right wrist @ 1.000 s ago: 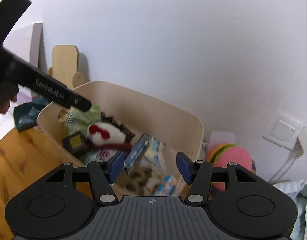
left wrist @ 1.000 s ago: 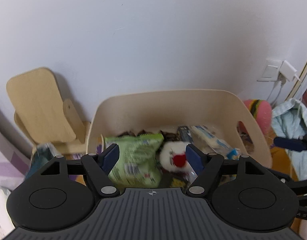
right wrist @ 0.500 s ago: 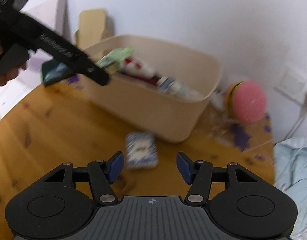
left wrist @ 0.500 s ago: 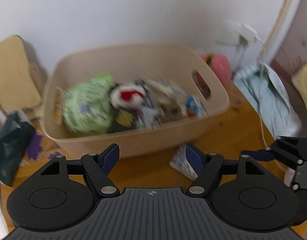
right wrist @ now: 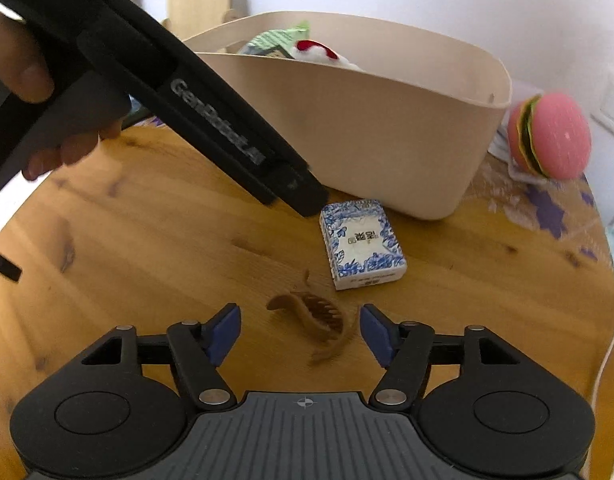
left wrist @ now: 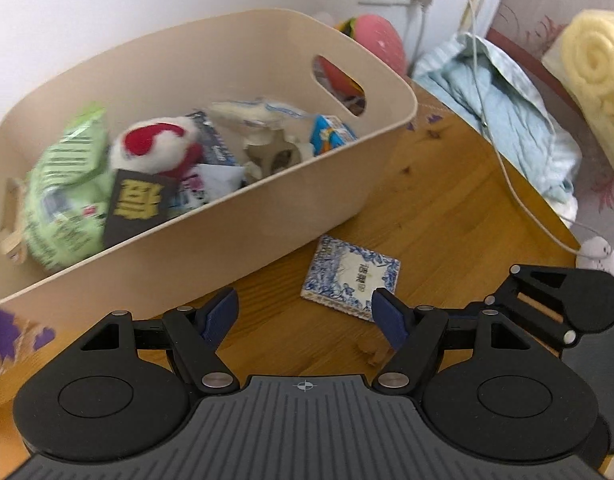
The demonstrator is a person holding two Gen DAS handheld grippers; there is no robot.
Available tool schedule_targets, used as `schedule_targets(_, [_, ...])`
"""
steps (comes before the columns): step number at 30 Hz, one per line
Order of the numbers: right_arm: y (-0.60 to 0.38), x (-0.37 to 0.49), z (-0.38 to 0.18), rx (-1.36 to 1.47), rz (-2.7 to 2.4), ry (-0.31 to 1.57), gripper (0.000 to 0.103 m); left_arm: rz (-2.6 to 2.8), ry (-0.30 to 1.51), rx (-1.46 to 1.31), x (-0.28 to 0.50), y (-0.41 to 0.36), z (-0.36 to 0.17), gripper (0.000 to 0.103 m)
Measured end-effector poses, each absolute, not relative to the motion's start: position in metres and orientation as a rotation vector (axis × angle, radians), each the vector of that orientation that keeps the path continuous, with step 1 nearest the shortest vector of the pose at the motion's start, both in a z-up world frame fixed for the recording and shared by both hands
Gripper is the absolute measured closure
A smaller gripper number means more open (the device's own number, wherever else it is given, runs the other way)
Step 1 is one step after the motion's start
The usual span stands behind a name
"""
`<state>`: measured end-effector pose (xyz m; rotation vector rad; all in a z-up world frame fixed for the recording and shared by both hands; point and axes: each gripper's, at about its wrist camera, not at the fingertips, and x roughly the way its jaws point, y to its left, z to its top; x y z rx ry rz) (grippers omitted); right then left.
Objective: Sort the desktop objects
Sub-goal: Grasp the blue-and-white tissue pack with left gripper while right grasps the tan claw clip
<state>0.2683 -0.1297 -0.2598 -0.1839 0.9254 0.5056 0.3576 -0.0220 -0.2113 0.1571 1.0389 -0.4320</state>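
A beige bin (left wrist: 235,216) on the wooden table (left wrist: 447,216) holds a green snack bag (left wrist: 67,176), a white and red plush (left wrist: 155,148), a black box (left wrist: 139,204) and several packets. A blue-and-white patterned box (left wrist: 351,276) lies on the table in front of the bin; it also shows in the right wrist view (right wrist: 363,242). A brown hair claw clip (right wrist: 315,320) lies just ahead of my open right gripper (right wrist: 301,334). My left gripper (left wrist: 305,318) is open and empty, low over the table near the patterned box.
A pink burger-shaped toy (right wrist: 551,140) sits right of the bin (right wrist: 387,120). Light blue cloth (left wrist: 503,108), a white cable (left wrist: 507,176) and a yellow foam roll (left wrist: 595,76) lie at the right. The left tool's black body (right wrist: 155,92) crosses the right wrist view.
Both grippers have dropped from above the bin to low over the table in front of it. The patterned box and hair clip have come into close view.
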Motion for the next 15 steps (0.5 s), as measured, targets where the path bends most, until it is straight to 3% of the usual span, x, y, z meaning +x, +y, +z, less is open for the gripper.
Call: schedule_targets(15, [-0.121,0.273,-0.279,-0.073,0.189,0.929,0.029,-0.519,1.06,0.11,0.381,-0.045,-0.255,0.028])
